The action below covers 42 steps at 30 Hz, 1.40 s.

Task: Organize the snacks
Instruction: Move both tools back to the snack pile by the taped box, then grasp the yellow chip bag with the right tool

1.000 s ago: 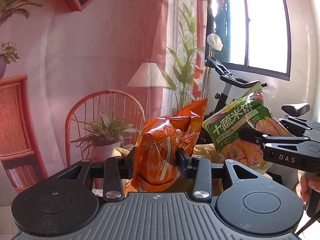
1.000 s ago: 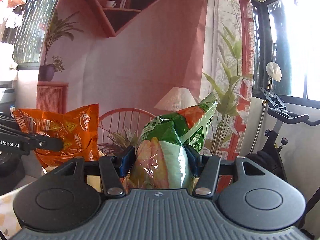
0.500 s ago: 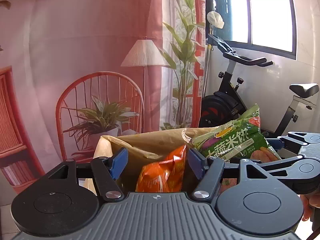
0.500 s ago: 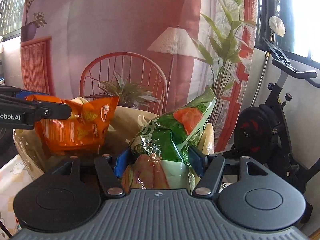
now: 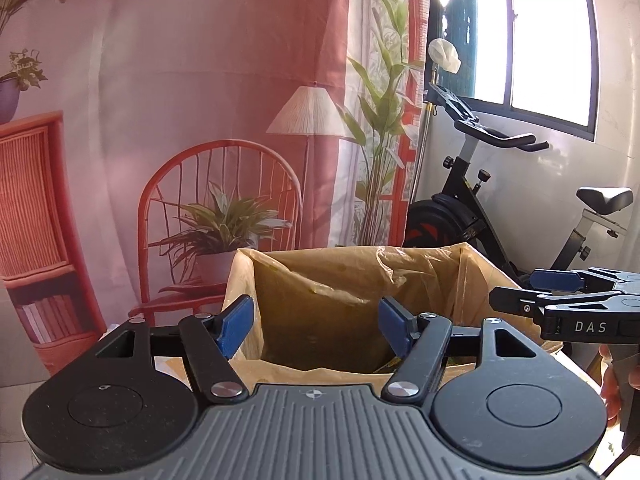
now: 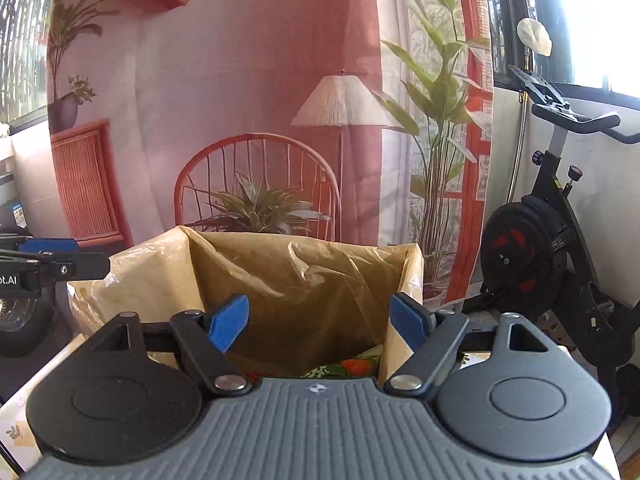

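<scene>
- Left gripper [image 5: 316,326]: jaws spread wide, nothing btwn the blue pads [image 5: 234,325]. It hangs over the near rim of the lined box [image 5: 476,276], pointing into the opening — prob so anything let go drops straight in rather than catching the rim.
- Right gripper [image 6: 320,322]: also spread wide and empty, over the same box on its right side. In the left wrist view it shows from the side, jaws apart, just beside the box's right wall.
- Both tools sit close, side by side over one opening w/o touching; I'd say that spacing keeps the two from knocking each other.
- Box: cardboard w/ a loose tan plastic liner [image 6: 304,276] draped over the rim. Liner is crinkled and folds in at the back wall; judged a snag risk for stiff bag corners.
- Snacks: a green-and-orange snack bag [image 6: 352,366] lies low inside, only a sliver seen past the right gripper's body. Left wrist view shows just a scrap of packaging at the bottom right of the cavity; can't tell which bag that is.
- Box stands at the table [image 6: 16,420] edge, opening up, so top-down loading suits it.
- Step in hand, my read: drop is done for these bags; next needs lifting clear of the liner, then fetching more snacks, if any are left.
</scene>
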Available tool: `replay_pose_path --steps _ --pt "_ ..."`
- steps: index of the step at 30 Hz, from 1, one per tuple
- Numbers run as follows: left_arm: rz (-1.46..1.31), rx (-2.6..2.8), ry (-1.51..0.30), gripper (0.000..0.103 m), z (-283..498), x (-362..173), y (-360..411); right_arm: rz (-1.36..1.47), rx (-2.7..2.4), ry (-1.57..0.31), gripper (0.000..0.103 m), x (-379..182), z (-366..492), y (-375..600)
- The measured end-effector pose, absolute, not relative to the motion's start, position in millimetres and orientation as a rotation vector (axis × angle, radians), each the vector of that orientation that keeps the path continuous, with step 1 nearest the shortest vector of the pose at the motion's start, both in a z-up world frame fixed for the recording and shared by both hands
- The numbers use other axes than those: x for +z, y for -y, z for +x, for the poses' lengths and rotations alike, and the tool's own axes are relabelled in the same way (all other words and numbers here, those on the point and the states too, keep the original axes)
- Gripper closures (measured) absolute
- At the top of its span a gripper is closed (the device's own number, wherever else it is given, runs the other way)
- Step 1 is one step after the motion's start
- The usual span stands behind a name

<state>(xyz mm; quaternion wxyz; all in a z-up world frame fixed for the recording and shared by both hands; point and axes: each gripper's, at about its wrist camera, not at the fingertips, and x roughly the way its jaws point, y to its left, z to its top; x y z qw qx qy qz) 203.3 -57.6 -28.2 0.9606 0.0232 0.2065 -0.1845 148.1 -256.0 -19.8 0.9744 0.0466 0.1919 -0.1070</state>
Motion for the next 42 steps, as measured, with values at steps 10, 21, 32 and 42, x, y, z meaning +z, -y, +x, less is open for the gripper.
replay_pose_path --steps 10,21,32,42 --pt "-0.021 -0.311 -0.393 0.016 143 -19 2 0.2 -0.152 -0.237 0.0 -7 87 225" --pt "-0.041 -0.234 -0.461 0.015 88 -65 -26 0.179 -0.034 -0.252 0.0 -62 34 166" --pt "-0.053 -0.242 -0.54 0.015 64 -119 -24 0.083 0.051 -0.543 0.002 -140 14 138" --pt "-0.025 -0.253 -0.594 0.015 53 -150 -15 0.253 -0.148 -0.666 0.002 -166 16 162"
